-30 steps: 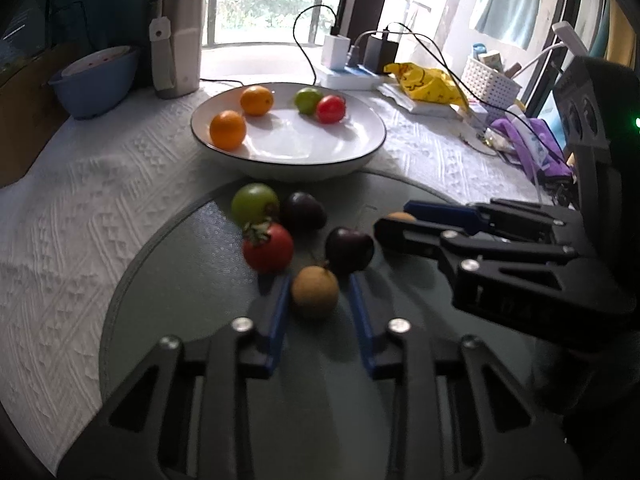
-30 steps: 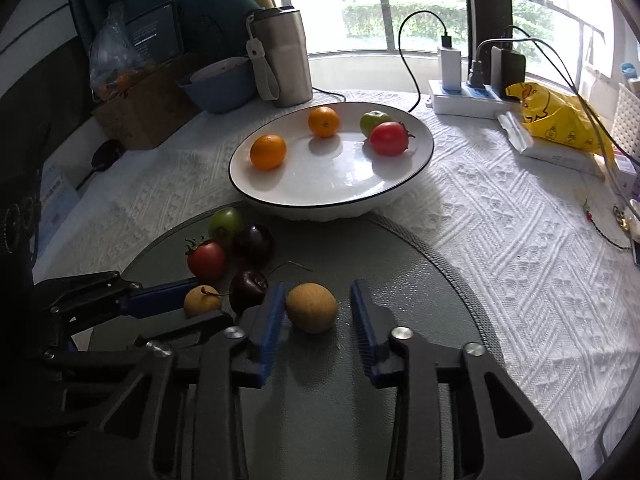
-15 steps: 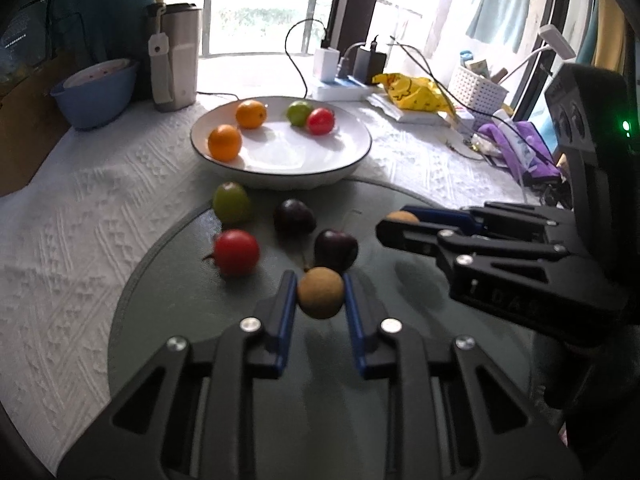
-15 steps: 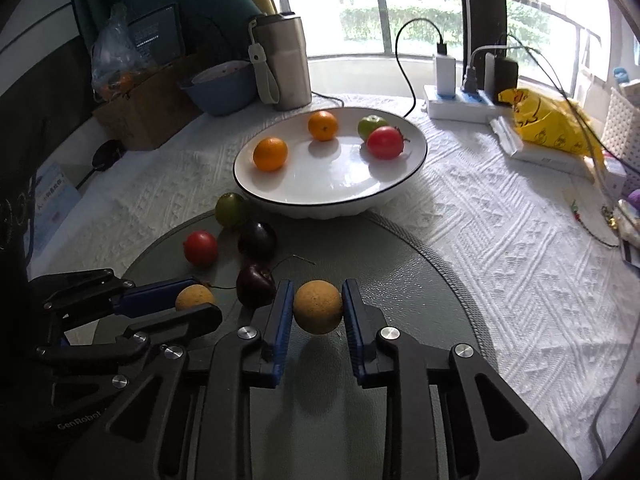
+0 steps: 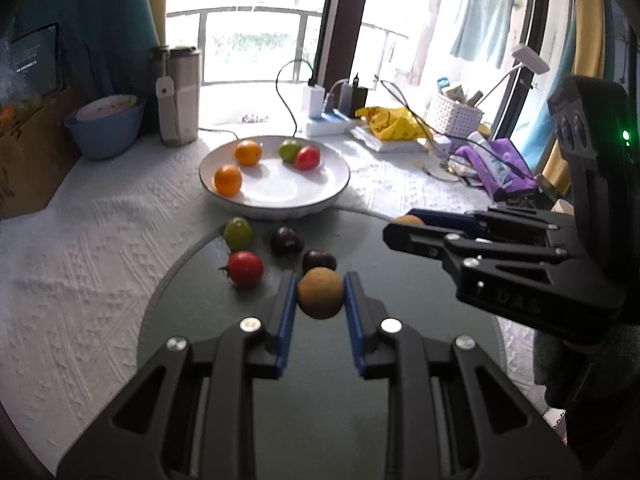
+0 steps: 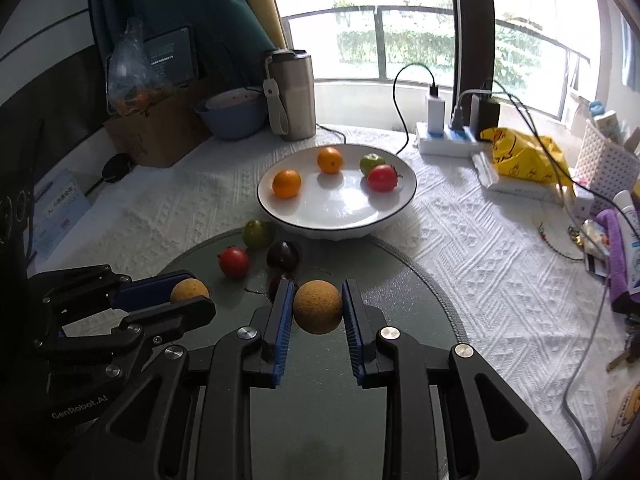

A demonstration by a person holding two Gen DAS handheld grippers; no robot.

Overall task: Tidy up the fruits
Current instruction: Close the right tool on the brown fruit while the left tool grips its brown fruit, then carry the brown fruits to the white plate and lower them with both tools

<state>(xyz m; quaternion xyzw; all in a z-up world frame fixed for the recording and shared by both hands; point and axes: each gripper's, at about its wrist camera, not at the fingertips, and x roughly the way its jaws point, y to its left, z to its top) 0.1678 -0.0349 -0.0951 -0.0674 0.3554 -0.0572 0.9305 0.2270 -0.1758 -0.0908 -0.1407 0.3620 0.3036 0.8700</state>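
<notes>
Pinching one brown fruit each: left gripper (image 5: 321, 295) clamps a longan (image 5: 320, 294) between its blue pads, raised over the mat (image 5: 400, 360); right gripper (image 6: 316, 306) clamps a second longan (image 6: 317, 306) the same way. Plate (image 6: 400, 208) on the surface (image 6: 500, 264) holds four fruits: two oranges (image 6: 286, 184) (image 6: 330, 160), one green fruit (image 6: 370, 162), one tomato (image 6: 382, 178). Loose on the mat near the plate: one green fruit (image 5: 238, 233), one tomato (image 5: 245, 268), two dark plums (image 5: 286, 240) (image 5: 318, 259). One tumbler (image 6: 292, 94) and one blue bowl (image 6: 234, 114) stand behind the plate.
</notes>
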